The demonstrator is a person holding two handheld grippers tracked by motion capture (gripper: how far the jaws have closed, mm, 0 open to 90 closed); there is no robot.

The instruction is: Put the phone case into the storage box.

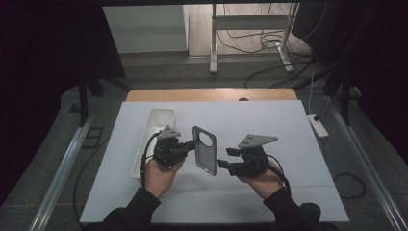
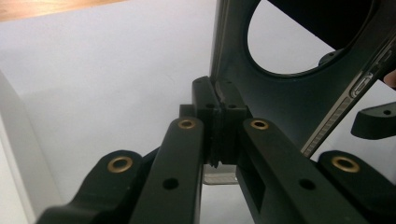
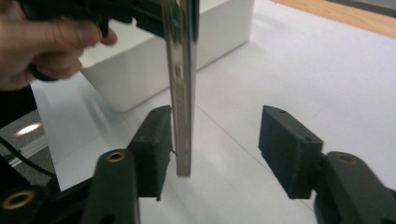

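A dark phone case with a round camera hole and a silver rim stands upright above the white sheet. My left gripper is shut on its edge; in the left gripper view the fingertips pinch the case just below the hole. My right gripper is open at the case's lower end. In the right gripper view the case's thin edge hangs between the jaws of that gripper, close to the left pad and well apart from the right pad.
A white oblong bin stands on the sheet to the left of my left hand and also appears behind the case. A white sheet covers the wooden table. A power strip lies off the right edge.
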